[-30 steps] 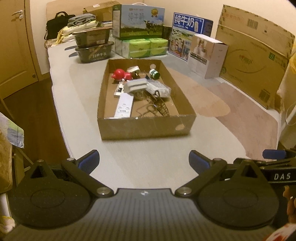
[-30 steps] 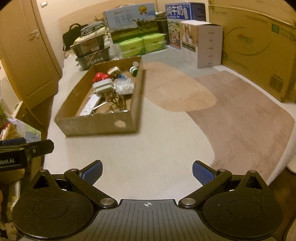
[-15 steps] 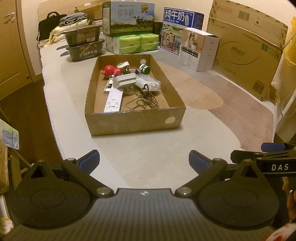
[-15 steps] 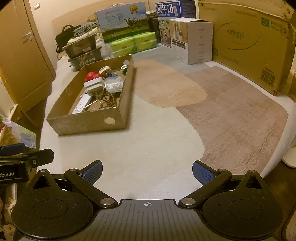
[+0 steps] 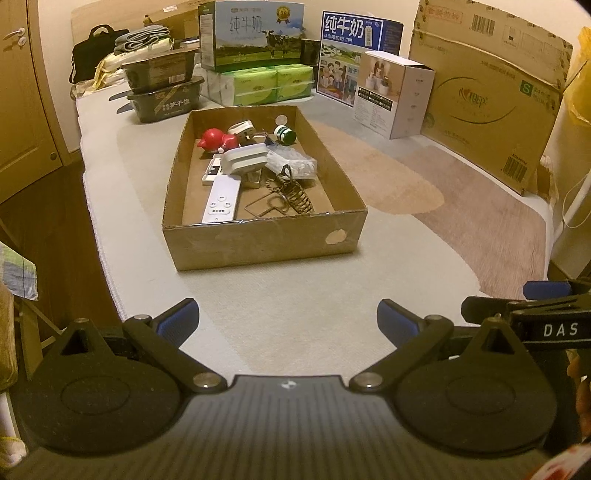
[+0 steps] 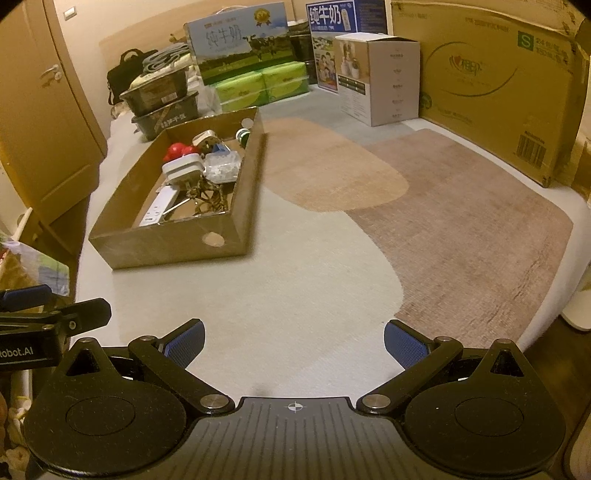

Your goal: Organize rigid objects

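While both claws hang back over the pale rug-covered surface [image 5: 295, 306], nothing lies between them and the shallow open cardboard box [image 5: 258, 243]. Left claw [image 5: 288, 321]: spread wide, holding nothing, aimed straight at the box's near wall. Right claw [image 6: 294, 341]: also wide and empty; the box [image 6: 166, 251] sits ahead to its left, well apart.

Box contents, counted from the left wrist view:
- one long white remote control [image 5: 220, 204], near the front wall
- one red rounded toy [image 5: 216, 140], towards the back
- one white blocky plastic part [image 5: 243, 158], mid-box
- one white plug adapter [image 5: 242, 130], behind it
- one small green-capped bottle [image 5: 285, 134], back right
- one clear plastic bag [image 5: 293, 164]
- one dark coiled wire holder [image 5: 295, 192], touching the bag

Behind the box: two stacked dark trays [image 5: 164, 92], two milk cartons [image 5: 255, 35], one white carton [image 5: 395, 98], and one large brown cardboard carton [image 5: 491, 96] along the right.
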Demonstrator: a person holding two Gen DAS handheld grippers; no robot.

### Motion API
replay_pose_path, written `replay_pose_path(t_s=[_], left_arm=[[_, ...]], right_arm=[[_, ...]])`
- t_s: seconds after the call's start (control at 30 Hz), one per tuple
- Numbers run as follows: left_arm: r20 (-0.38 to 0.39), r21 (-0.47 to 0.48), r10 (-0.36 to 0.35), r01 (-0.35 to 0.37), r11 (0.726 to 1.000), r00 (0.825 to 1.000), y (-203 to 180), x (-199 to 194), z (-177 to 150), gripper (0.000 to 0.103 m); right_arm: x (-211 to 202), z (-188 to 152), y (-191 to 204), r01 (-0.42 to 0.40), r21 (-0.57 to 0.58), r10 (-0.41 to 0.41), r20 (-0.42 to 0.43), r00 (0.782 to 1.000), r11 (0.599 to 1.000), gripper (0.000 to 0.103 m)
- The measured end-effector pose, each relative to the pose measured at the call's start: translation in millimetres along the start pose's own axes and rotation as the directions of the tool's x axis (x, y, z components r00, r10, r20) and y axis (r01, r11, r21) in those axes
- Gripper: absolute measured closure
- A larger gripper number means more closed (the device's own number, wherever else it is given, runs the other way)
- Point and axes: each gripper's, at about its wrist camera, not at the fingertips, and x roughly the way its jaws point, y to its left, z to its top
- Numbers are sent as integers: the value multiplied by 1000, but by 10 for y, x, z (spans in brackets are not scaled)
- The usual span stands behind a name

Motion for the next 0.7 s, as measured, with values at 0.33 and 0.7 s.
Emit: replay_pose_path(t_s=[0.33,0.7], left_arm=[[1,10,-4,4,1000,1000,-26,24,13,1],[10,10,-12,12,1000,1000,-42,47,28,1]], right_arm=[[14,4,-17,6,3,-6,-5,1000,1000,1],[25,-1,-48,9,8,-9,-11,1000,1000,1]])
